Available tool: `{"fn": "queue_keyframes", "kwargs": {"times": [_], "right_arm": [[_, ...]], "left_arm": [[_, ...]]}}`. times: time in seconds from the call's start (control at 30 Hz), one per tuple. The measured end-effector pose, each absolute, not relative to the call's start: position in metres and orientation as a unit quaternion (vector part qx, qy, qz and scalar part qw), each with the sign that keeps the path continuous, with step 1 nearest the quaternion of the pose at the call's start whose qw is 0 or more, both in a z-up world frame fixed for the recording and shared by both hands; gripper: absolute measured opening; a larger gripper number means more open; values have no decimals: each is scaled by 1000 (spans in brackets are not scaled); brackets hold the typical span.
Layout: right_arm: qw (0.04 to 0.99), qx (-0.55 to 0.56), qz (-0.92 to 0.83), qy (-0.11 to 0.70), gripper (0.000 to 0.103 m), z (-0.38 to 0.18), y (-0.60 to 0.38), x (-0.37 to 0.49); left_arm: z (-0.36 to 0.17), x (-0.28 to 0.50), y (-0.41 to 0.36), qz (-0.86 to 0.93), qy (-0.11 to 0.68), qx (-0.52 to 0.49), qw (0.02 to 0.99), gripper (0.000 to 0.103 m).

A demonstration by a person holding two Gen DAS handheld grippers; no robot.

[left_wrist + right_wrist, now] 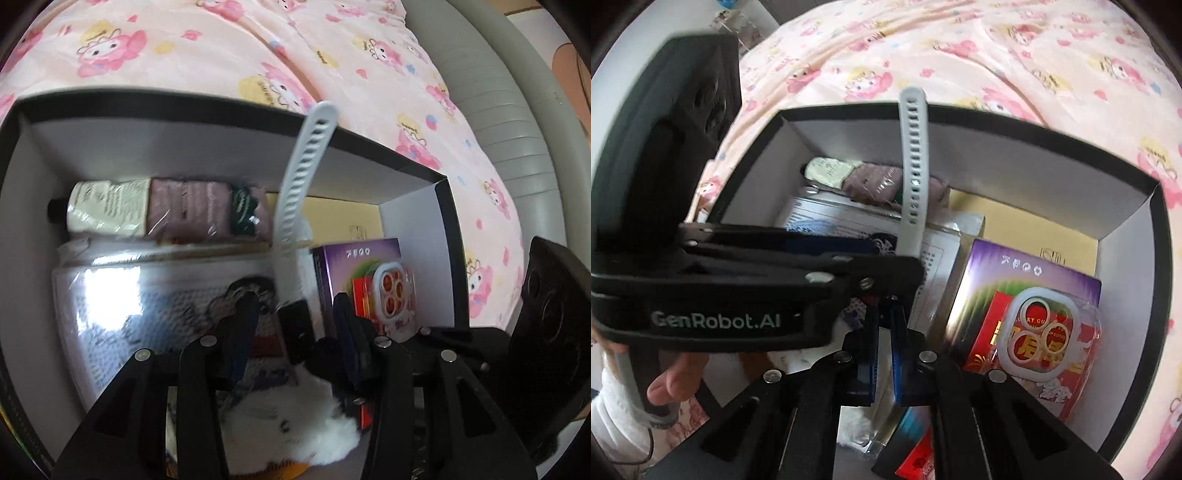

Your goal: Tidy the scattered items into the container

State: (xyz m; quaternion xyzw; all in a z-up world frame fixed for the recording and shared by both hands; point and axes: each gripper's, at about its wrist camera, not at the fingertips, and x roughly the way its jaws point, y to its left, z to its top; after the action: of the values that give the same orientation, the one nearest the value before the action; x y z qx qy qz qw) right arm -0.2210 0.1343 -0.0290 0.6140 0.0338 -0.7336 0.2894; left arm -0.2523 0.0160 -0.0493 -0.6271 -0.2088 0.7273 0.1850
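A black box with white inner walls [221,147] [997,147] sits on the pink bedspread and holds several items. A watch with a white perforated strap [295,177] [914,166] stands upright over the box, its dark body [295,328] between the fingers of my left gripper [295,314], which look open around it. My right gripper [884,317] is nearly shut just below the left gripper's frame, under the strap's lower end; whether it grips the watch is hidden. A purple box [354,266] [1027,280] and a phone case [1045,332] lie inside at right.
Inside the box lie a wrapped pink and cream pack [162,210], a plastic-wrapped flat item [140,306] and something white and fluffy [295,417]. The pink cartoon-print bedspread [369,55] surrounds the box. A grey padded headboard [517,129] stands at right.
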Motion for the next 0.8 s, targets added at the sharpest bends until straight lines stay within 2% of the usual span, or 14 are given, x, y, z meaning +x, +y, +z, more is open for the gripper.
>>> {"fn": "queue_keyframes", "kwargs": {"times": [0.07,0.1,0.13,0.17,0.33,0.53,0.67,0.7,0.73,0.8], "right_arm": [[281,620,-731,40,18,-33,135,-222],[279,624,-728,40,23,-35,136,-222],[281,627,-726,33,28,-36,137,-222],[281,628,-726,27,30,-36,139,-222],[271,611,-744,13,32,-25,147,-224],[294,575,-764,-3,33,-5,147,-215],[281,575,-768,26,33,-4,141,-210],[267,583,-766,29,33,-6,145,-218],[254,594,-763,27,33,-10,151,-218],[230,618,-752,19,36,-16,166,-222]], "left_arm": [[-48,-254,23,734,-196,-624,181,37],[-48,-254,27,736,-191,-624,179,22],[-50,-254,30,740,-181,-625,172,11],[-50,-253,31,746,-174,-621,165,7],[-36,-246,19,745,-225,-596,200,0],[-3,-230,9,747,-261,-550,265,0],[-10,-228,-2,766,-231,-561,213,2],[-19,-231,-5,756,-235,-576,203,6],[-29,-237,3,746,-238,-591,195,17],[-43,-241,4,728,-239,-616,180,29]]}}
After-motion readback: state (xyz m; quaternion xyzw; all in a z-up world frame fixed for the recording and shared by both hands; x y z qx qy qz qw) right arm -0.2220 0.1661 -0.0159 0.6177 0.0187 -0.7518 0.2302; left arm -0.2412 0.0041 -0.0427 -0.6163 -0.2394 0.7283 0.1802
